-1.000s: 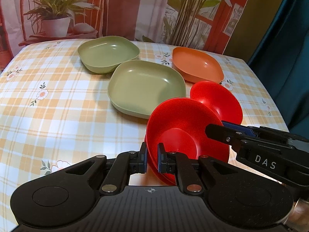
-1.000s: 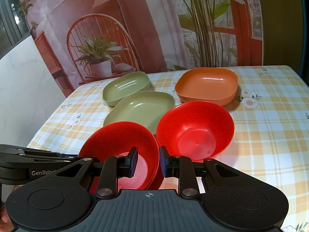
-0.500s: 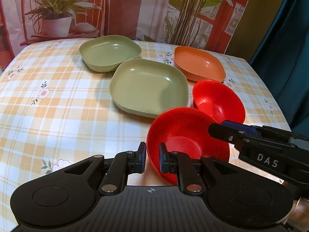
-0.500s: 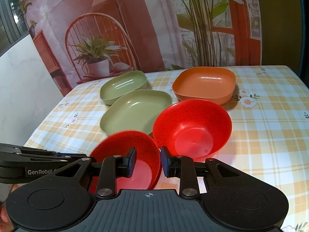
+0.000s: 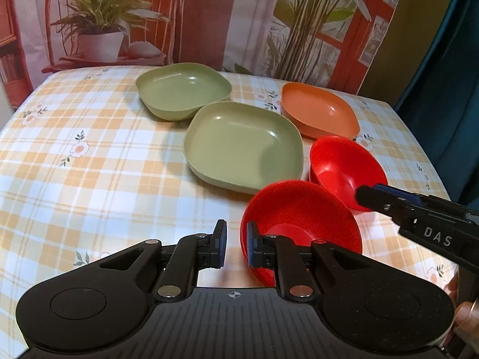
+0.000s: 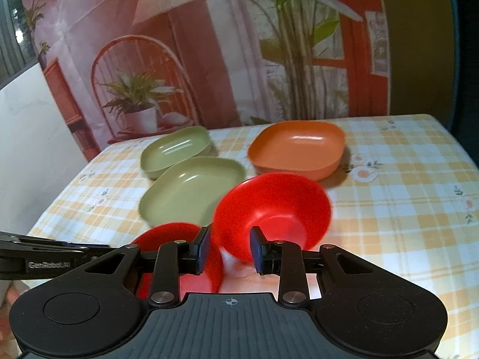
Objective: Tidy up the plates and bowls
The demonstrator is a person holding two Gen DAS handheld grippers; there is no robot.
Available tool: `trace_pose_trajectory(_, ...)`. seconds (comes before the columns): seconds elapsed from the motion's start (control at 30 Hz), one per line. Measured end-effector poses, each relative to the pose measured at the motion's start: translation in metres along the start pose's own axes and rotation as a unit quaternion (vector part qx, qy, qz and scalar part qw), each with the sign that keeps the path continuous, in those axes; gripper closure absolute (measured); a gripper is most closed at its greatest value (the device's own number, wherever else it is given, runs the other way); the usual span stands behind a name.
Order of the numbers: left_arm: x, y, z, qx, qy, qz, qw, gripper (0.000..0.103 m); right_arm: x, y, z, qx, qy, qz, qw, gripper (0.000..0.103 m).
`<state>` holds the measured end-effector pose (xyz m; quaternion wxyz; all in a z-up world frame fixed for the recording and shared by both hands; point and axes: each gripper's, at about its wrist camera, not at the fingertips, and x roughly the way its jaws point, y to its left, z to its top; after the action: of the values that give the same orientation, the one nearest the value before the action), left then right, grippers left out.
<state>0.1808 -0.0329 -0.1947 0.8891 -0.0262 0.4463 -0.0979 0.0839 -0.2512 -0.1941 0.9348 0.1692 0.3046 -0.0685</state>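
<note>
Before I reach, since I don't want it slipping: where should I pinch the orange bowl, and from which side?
Probably the rim on its right side as the right wrist camera sees it, one finger inside, one outside the thin sloped wall. The orange bowl sits upright, mouth up; that straight side faces bare tablecloth, while a red bowl crowds its near edge.

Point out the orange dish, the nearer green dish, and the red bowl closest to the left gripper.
orange dish [image 6: 295, 149]: right wrist view, on its inner floor.
nearer green dish [image 5: 239, 146]: left wrist view, on its inner floor.
red bowl [image 5: 299, 209]: left wrist view, on its inner wall.
</note>
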Motion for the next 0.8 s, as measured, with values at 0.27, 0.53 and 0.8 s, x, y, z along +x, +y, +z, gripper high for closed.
trace_pose_trajectory(0.27,0.000,-0.015,0.016,0.029,-0.019,-0.008,0.9994,0.088,-0.002,-0.027,0.001,0.015,-0.011,-0.030,0.999,0.074)
trace_pose_trajectory(0.53,0.017,-0.036,0.038,0.040,-0.015,-0.042,0.9982,0.079,0.004,-0.042,0.002,0.021,-0.008,-0.039,0.999,0.074)
trace_pose_trajectory(0.8,0.041,-0.049,0.048,0.049,0.003,-0.064,0.9967,0.079,0.012,-0.056,-0.001,0.031,-0.003,-0.041,0.999,0.074)
